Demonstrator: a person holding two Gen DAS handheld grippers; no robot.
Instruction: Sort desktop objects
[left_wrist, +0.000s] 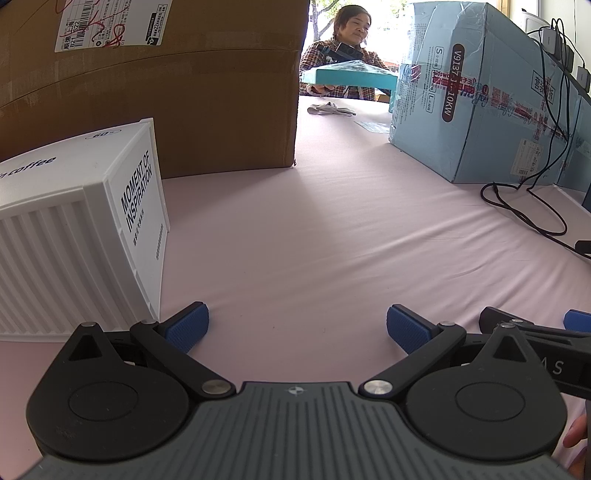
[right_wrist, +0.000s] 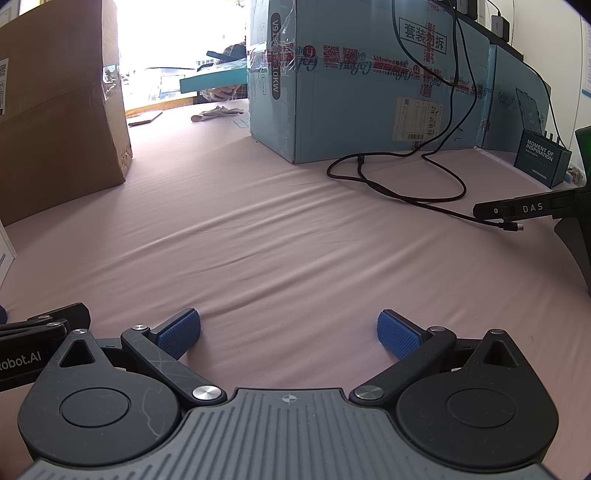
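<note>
The white storage box with the words "MOMENT OF INSPIRATION" stands on the pink table, at the left side, just before a big brown carton. A dark box with the same words stands far at the right, near a light blue carton and a black cable. The left tongs are wide open and hold nothing, just beside the white box. The right tongs are also wide open and empty, above bare cloth.
</note>
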